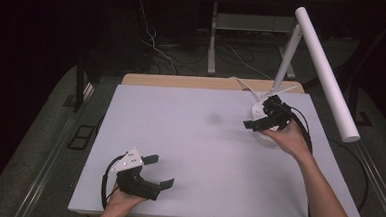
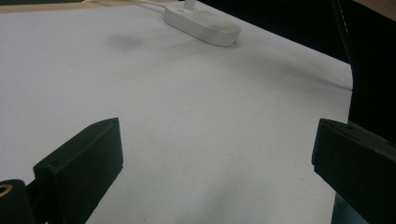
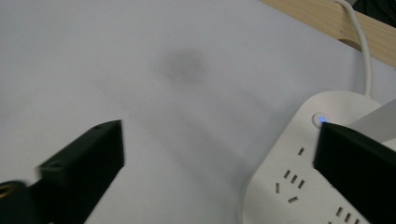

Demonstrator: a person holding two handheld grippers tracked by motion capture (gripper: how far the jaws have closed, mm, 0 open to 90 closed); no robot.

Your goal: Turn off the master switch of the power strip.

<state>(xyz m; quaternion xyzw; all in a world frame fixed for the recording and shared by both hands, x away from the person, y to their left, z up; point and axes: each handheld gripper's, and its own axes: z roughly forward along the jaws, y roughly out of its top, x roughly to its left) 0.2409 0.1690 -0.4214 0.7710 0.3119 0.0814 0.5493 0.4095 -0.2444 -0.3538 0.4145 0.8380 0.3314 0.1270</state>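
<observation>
That white lamp base (image 3: 322,172) with sockets sits right under the right gripper (image 1: 265,120), its wide-open jaws straddling one edge; looks like hard, slick, bottom-heavy plastic, so I'd pinch across its narrow sides, not the cord (image 3: 362,51).
</observation>
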